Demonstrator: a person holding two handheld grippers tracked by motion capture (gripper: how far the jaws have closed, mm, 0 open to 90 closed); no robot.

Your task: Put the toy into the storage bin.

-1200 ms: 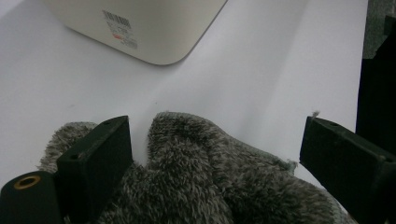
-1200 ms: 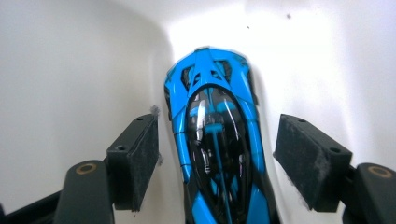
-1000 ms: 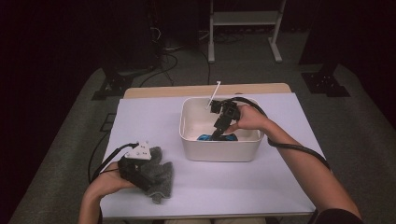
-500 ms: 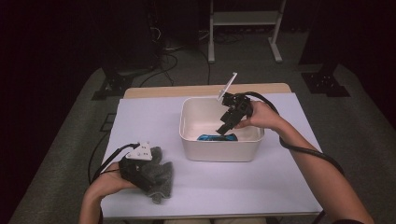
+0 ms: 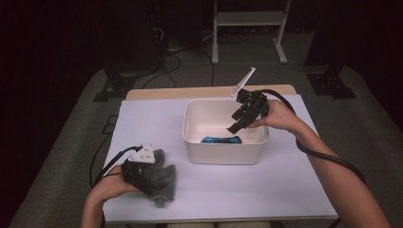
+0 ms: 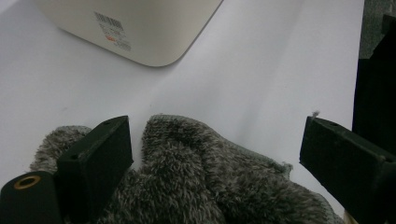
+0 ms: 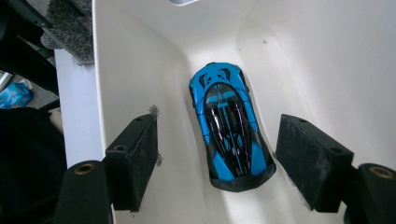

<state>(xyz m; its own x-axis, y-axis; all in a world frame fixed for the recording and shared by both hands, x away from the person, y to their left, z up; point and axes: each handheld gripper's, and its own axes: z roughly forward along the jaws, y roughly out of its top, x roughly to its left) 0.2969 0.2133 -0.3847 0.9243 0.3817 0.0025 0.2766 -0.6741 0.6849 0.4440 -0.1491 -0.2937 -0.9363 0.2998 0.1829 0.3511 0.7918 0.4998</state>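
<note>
A blue toy car (image 7: 231,126) lies on the floor of the white bin (image 5: 196,147), against its near wall (image 5: 221,140). My right gripper (image 5: 234,127) hangs open above the bin's right side, its jaws spread wide over the car (image 7: 217,168) and not touching it. A grey fuzzy sock (image 5: 161,183) lies on the white table cover near the front left. My left gripper (image 5: 142,166) rests over it, open, with the sock (image 6: 196,177) lying between and below the jaws. The bin's corner (image 6: 135,32) stands farther off in the left gripper view.
The white cover (image 5: 285,190) spreads over a wooden table (image 5: 157,93) with a bare strip along its far edge. Cables trail from both grippers. A metal stand (image 5: 247,28) and dark equipment sit on the floor behind the table.
My right gripper has risen out of the bin and drawn back to the right, leaving the blue car inside. The left gripper and the sock stay put.
</note>
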